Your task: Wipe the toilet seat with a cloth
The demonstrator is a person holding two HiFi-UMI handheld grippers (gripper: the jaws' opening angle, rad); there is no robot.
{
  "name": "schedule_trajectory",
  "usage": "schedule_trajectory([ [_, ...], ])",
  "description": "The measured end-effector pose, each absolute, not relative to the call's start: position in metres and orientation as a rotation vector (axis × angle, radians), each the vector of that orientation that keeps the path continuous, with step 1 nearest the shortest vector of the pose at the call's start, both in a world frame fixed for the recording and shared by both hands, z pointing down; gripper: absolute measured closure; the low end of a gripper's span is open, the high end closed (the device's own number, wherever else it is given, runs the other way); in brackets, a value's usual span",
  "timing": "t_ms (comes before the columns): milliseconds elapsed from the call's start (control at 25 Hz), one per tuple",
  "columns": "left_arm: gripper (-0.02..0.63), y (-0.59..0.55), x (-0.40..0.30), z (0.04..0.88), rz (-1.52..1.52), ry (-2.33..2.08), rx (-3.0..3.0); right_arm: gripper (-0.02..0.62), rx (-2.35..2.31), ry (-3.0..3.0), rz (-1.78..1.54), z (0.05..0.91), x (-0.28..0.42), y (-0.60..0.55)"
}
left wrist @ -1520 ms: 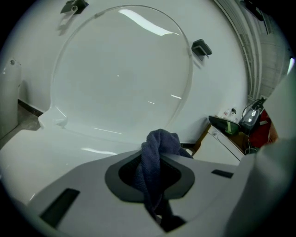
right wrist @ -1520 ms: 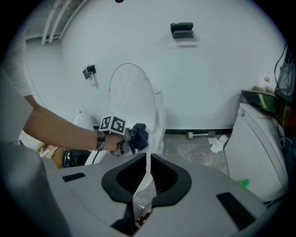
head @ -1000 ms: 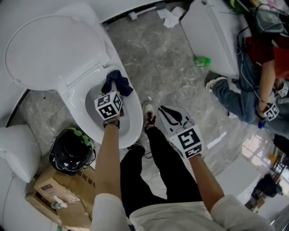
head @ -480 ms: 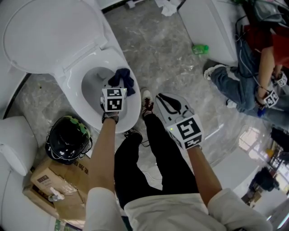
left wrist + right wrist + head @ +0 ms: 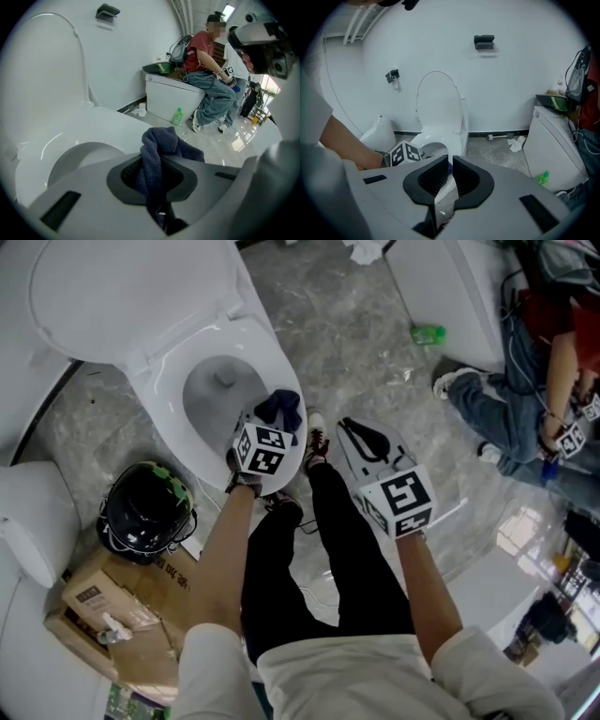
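A white toilet stands with its lid [image 5: 131, 287] up and its seat rim [image 5: 253, 352] around the bowl. My left gripper [image 5: 274, 426] is shut on a dark blue cloth [image 5: 283, 407] and presses it on the rim's near right side. In the left gripper view the cloth [image 5: 159, 145] bunches out of the left gripper [image 5: 152, 176] over the white seat [image 5: 93, 126]. My right gripper [image 5: 361, 439] hangs over the floor to the right of the bowl. In its own view the right gripper [image 5: 450, 176] shows only a narrow slit between its jaws, with nothing in it.
A black helmet [image 5: 145, 512] and a cardboard box [image 5: 112, 615] lie left of the toilet, beside another white fixture [image 5: 28, 521]. My legs in black trousers [image 5: 309, 549] stand by the bowl. A seated person [image 5: 525, 418], a white cabinet [image 5: 459, 287] and a green bottle [image 5: 427, 334] are at right.
The left gripper has slid the cloth along the right side of the rim, from near the hinge toward the front. The right gripper has kept its place beside my leg.
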State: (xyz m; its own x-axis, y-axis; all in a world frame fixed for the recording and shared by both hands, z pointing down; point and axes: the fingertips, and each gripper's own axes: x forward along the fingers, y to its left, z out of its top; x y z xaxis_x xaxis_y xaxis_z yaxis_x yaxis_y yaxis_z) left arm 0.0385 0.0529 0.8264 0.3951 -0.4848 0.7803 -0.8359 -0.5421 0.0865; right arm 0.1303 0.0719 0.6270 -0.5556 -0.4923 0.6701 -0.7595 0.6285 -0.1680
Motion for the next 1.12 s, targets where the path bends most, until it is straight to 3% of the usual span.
schedule_trajectory([
  [600,0.574,0.147,0.066,0.816,1.093,-0.883,2.290,0.545,0.959,-2.270,0.587,0.630,0.110,0.086],
  [1120,0.574,0.208,0.028,0.822,1.267,-0.765,2.299,0.545,0.879,-2.271,0.545,0.633,0.071,0.092],
])
